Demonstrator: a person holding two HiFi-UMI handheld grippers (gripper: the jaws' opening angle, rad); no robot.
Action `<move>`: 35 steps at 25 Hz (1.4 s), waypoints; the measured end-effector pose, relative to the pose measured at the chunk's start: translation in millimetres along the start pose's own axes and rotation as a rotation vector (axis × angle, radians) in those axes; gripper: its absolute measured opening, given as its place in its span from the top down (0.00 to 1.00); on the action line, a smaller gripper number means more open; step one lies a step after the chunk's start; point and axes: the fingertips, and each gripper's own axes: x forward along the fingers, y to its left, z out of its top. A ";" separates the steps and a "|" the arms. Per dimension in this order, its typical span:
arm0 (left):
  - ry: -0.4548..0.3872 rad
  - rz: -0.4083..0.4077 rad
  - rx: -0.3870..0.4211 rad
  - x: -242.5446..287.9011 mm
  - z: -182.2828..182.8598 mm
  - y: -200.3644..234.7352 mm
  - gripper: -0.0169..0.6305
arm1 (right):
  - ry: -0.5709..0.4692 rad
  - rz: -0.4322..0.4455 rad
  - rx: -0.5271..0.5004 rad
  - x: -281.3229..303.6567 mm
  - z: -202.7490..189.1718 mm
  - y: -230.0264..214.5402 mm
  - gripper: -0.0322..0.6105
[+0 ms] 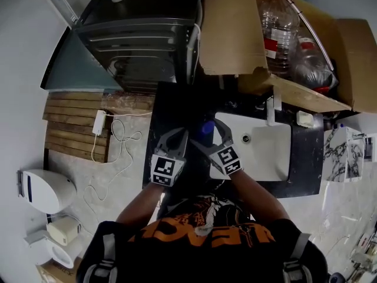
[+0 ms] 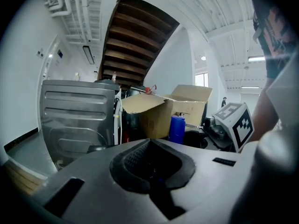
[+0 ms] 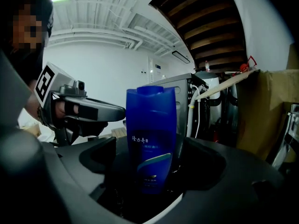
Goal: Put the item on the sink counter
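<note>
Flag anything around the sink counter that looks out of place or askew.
The open cardboard box of plastic bottles crowds the back of the sink counter, flaps splayed. A white charger lies on wooden slats, its cable trailing loose across the floor. The blue bottle stands upright; nothing spilled.

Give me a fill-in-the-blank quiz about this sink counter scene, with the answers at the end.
1. Between the open jaws of the right gripper, a blue plastic bottle stands ___ on the sink counter.
2. The white sink basin is set into that counter, whose top is coloured ___.
3. The clear plastic bottles with red labels sit in a brown ___ box.
4. The left gripper, jaws shut, holds ___.
Answers: upright; black; cardboard; nothing.
</note>
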 end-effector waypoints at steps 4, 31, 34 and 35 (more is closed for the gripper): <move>-0.021 0.038 -0.015 -12.2 6.3 9.0 0.95 | -0.029 -0.021 -0.023 -23.5 15.6 0.1 0.25; -0.174 -0.017 0.019 -82.8 83.9 -99.7 0.95 | -0.345 -0.043 -0.051 -196.0 112.1 34.5 0.50; -0.192 -0.006 0.034 -97.1 87.6 -118.2 0.95 | -0.342 -0.028 -0.058 -213.9 109.7 41.7 0.53; -0.202 -0.002 0.041 -102.5 89.6 -124.1 0.95 | -0.348 -0.025 -0.059 -219.9 110.1 44.0 0.54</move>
